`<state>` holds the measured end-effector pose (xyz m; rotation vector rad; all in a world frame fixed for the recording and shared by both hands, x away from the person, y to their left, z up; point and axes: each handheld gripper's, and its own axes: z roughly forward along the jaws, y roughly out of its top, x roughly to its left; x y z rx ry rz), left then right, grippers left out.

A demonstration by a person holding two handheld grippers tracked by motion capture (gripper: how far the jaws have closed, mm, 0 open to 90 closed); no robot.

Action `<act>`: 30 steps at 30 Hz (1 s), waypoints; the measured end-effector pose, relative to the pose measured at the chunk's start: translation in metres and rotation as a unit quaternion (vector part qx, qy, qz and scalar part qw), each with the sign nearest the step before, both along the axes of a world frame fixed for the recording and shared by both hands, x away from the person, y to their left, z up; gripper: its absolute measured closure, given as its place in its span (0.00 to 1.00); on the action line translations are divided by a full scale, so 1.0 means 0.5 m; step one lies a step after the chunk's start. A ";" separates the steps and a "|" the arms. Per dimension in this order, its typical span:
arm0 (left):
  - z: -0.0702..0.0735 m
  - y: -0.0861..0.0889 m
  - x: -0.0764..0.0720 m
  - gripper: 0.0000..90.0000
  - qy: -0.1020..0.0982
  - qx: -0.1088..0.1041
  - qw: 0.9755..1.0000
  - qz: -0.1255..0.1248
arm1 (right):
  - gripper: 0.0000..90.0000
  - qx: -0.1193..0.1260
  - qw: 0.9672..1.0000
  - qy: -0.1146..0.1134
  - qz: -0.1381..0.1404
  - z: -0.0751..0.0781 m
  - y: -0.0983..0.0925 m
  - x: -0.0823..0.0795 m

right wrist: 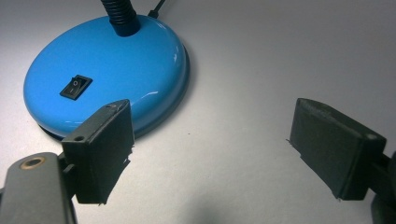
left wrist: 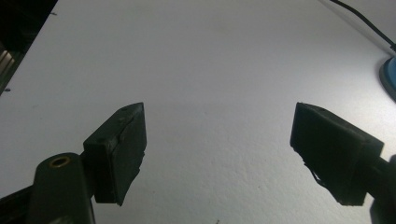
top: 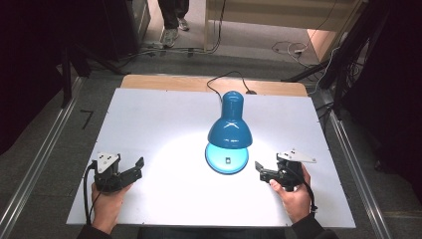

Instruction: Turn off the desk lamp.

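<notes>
Both grippers, left [top: 133, 168] and right [top: 263, 172], gaped wide, empty, flanking glossy blue domed lamp [top: 229, 130] on matte white board [top: 149, 129].

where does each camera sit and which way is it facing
High view: above the person's side, looking forward and down on the table; both hands, left claw and right claw show.
Left gripper view: rides the left claw, facing bare tabletop.
Right gripper view: rides the right claw, facing the blue desk lamp, shared with the high view.
</notes>
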<state>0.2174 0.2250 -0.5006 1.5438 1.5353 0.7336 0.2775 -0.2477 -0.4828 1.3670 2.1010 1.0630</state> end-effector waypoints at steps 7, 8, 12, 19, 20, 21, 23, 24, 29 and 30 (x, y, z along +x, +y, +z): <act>0.000 0.000 0.000 0.21 0.000 0.000 1.000 0.000 | 0.14 0.002 1.000 0.000 0.006 0.001 0.011 0.002; 0.000 0.000 0.000 0.21 0.000 -0.001 1.000 0.000 | 0.14 0.002 1.000 0.000 0.007 0.001 0.013 0.003; 0.000 0.000 0.000 0.21 0.000 -0.001 1.000 0.000 | 0.14 0.003 1.000 -0.001 0.010 0.002 0.018 0.004; 0.000 0.000 0.000 0.21 0.001 -0.001 1.000 -0.001 | 0.14 0.004 1.000 -0.002 0.015 0.003 0.025 0.006; 0.000 0.000 0.000 0.21 0.000 -0.001 1.000 -0.001 | 0.14 0.004 1.000 -0.002 0.015 0.003 0.025 0.006; 0.000 0.000 0.000 0.21 0.000 -0.001 1.000 -0.001 | 0.14 0.006 1.000 0.000 0.015 0.003 0.027 0.005; 0.000 0.000 -0.001 0.21 0.000 -0.001 1.000 -0.001 | 0.14 0.005 1.000 -0.001 0.017 0.003 0.029 0.006; 0.000 0.000 -0.001 0.21 0.000 -0.001 1.000 -0.001 | 0.14 0.005 1.000 -0.001 0.017 0.003 0.029 0.006; 0.000 0.000 -0.001 0.21 0.000 -0.001 1.000 -0.001 | 0.15 0.007 1.000 0.000 0.018 0.003 0.034 0.007; 0.000 0.000 -0.001 0.21 0.000 -0.001 1.000 -0.001 | 0.15 0.006 1.000 -0.001 0.020 0.002 0.035 0.007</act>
